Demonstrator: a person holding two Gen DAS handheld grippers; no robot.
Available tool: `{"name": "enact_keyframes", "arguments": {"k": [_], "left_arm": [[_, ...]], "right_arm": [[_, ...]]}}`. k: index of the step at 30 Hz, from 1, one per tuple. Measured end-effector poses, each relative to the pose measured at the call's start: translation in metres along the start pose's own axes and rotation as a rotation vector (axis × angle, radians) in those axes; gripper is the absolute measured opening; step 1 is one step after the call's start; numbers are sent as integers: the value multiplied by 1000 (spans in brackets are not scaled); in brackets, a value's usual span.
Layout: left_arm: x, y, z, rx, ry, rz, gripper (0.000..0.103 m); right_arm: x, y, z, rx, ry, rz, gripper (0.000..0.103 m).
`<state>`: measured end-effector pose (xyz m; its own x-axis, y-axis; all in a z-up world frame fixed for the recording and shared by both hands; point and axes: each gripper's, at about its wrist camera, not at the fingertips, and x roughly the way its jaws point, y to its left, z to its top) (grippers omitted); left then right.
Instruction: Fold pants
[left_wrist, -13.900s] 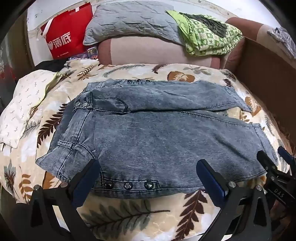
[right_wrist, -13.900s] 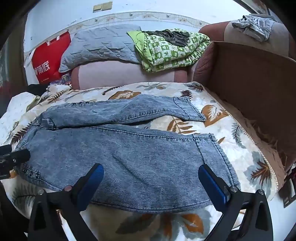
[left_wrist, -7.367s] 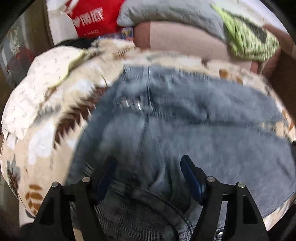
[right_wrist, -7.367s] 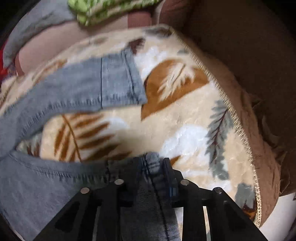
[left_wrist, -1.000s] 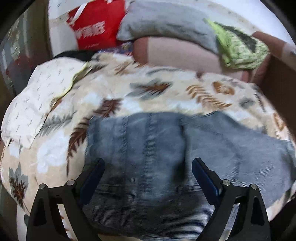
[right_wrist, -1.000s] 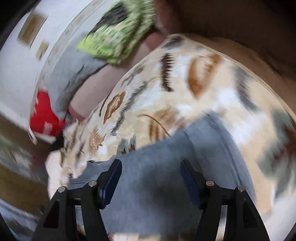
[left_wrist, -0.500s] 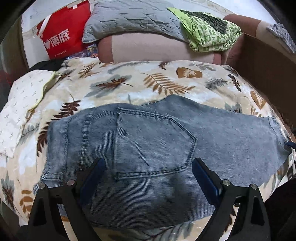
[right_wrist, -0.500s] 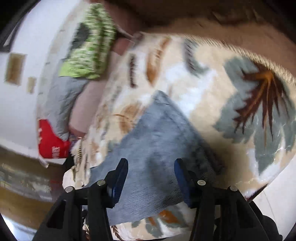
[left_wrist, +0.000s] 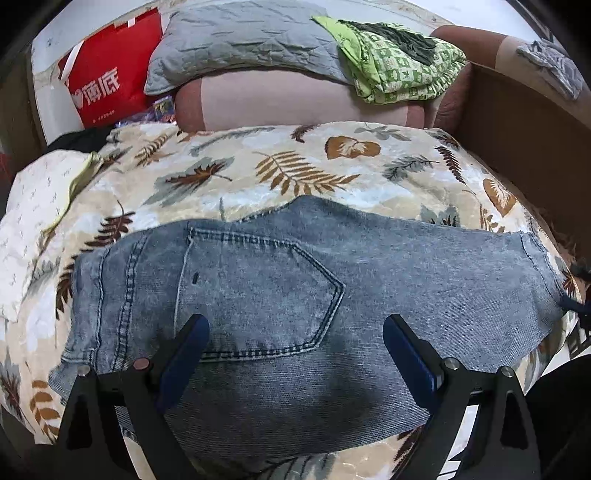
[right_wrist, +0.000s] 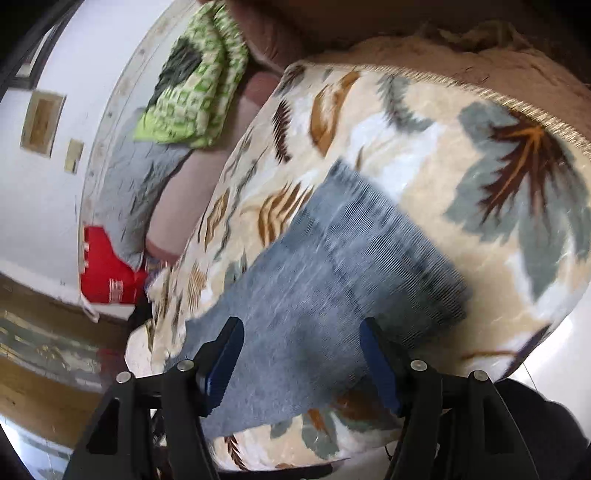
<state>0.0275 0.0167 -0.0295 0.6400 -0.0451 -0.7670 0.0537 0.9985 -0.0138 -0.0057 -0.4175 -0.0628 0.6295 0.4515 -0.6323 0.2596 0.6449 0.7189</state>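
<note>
Your left gripper (left_wrist: 295, 343) hangs with its fingers spread wide and nothing between them, just above the seat of the pants (left_wrist: 295, 295). Your right gripper (right_wrist: 301, 354) is also released, its fingers parted over the hem end, though that view is tilted and blurred, so you cannot count on fine detail there.

The pants lie on the bed, on the leaf-print blanket (left_wrist: 295, 166), already doubled lengthwise: one leg sits on the other, with the back pocket (left_wrist: 255, 291) facing up, the waistband to your left and the hems (left_wrist: 535, 266) to your right. By that lie, the first fold looks finished and reasonably flat. What is left, in my judgement, is the crosswise fold, hems toward the waistband, perhaps repeated for a compact bundle, and you hold nothing yet for that.

For writing, look to the red shopping bag (left_wrist: 110, 77) at the back left: it carries white Chinese characters, apparently "薄底", with a small heart mark beside them and a line of tiny print beneath that is too small to read. No brand tag shows on the pants.
</note>
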Motion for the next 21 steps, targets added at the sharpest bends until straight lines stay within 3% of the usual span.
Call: {"name": "enact_keyframes", "arguments": {"k": [2,5,11,18,21], "left_arm": [[3,2,-1,-2,15,5,95],[8,5,-4,-4,37,14,95],[16,17,-8,-41,62,-6,95],[11,21,-4,-78,47,-50,95],[15,12,2,-76,70,-50,95]], "right_arm": [[20,-8,1,-7,42,-74,72],[24,-10,9,56,17,-68,72],[0,22,-2,11,-24,-64,72],[-28,-6,-37,224,-45,-52,75],[-25,-13,-32,236,-49,-76,75]]}}
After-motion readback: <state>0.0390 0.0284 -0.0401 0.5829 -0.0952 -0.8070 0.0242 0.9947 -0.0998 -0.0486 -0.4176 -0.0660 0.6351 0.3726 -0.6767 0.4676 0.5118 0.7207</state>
